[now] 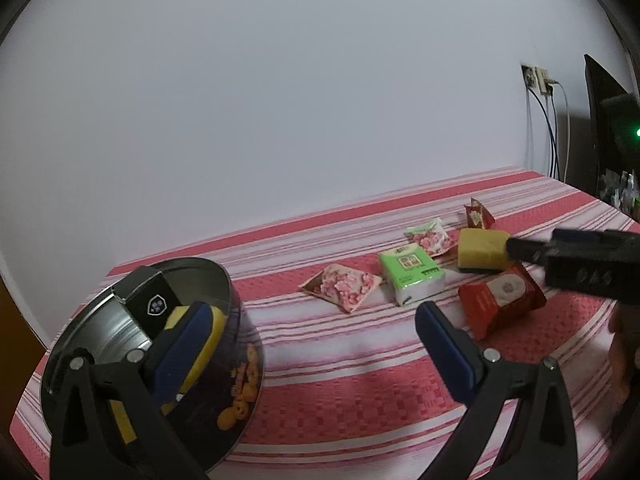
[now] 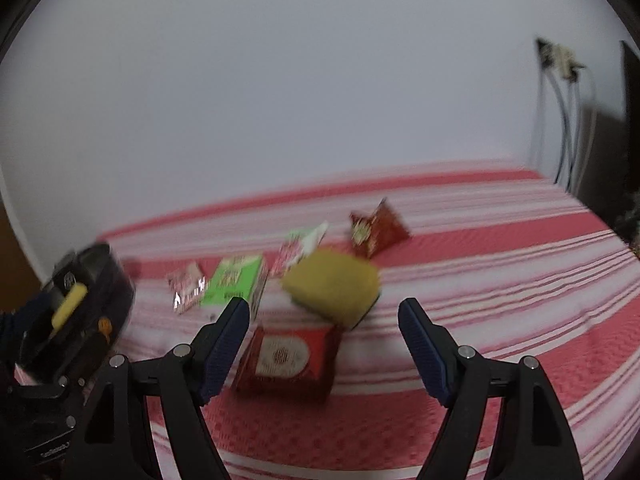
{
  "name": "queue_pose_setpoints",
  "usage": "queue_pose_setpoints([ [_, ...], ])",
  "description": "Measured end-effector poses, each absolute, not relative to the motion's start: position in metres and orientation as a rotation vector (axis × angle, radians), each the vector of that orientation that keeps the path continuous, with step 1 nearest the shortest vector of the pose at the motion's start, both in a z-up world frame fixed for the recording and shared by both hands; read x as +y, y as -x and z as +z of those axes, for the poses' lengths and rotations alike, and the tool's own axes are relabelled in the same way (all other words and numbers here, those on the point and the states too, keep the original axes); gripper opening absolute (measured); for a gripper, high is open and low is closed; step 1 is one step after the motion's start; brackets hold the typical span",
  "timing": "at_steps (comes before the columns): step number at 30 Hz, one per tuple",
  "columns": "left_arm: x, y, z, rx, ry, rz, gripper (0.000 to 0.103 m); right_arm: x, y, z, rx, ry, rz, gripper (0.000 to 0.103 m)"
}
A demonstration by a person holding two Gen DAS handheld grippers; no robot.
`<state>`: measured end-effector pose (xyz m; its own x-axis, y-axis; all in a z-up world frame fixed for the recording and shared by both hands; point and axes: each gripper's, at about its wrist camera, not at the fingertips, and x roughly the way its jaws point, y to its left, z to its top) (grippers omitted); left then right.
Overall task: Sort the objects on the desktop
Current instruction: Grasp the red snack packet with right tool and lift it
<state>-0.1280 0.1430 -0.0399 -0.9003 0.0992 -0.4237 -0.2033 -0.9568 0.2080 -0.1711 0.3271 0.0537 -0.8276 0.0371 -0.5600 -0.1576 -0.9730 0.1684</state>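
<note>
A round dark tin stands at the table's left and holds a black box and a yellow sponge. My left gripper is open, its left finger over the tin's mouth and its right finger over the cloth. A second yellow sponge lies mid-table behind a red packet. My right gripper is open, and this sponge sits just ahead between its fingers, apart from them. Further left lie a green tissue pack and two pink flowered packets. A small red packet lies behind.
A red and white striped cloth covers the table, which ends at a white wall. Wall sockets with hanging cables and a dark screen stand at the far right. The right wrist view is blurred.
</note>
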Motion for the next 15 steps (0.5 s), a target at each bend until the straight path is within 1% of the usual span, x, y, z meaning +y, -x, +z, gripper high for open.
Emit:
queue_pose_setpoints([
  [3, 0.145, 0.129, -0.041, 0.378, 0.649, 2.897, 0.103, 0.317, 0.186, 0.038, 0.315, 1.046, 2.880, 0.079],
  [10, 0.140, 0.135, -0.044, 0.366, 0.710, 2.902, 0.103, 0.300, 0.201, 0.026, 0.224, 1.195, 2.881, 0.078],
  [12, 0.141, 0.135, -0.045, 0.372, 0.708, 2.902, 0.103, 0.295, 0.203, 0.025, 0.197, 1.235, 2.860, 0.075],
  [13, 0.142, 0.134, -0.045, 0.380, 0.707, 2.901, 0.103, 0.296, 0.204, 0.023, 0.208, 1.256, 2.860, 0.072],
  [14, 0.142, 0.134, -0.045, 0.385, 0.707, 2.900, 0.103, 0.297, 0.205, 0.022, 0.229, 1.276, 2.863, 0.066],
  [15, 0.143, 0.134, -0.045, 0.392, 0.708, 2.900, 0.103, 0.298, 0.206, 0.021, 0.244, 1.292, 2.861, 0.064],
])
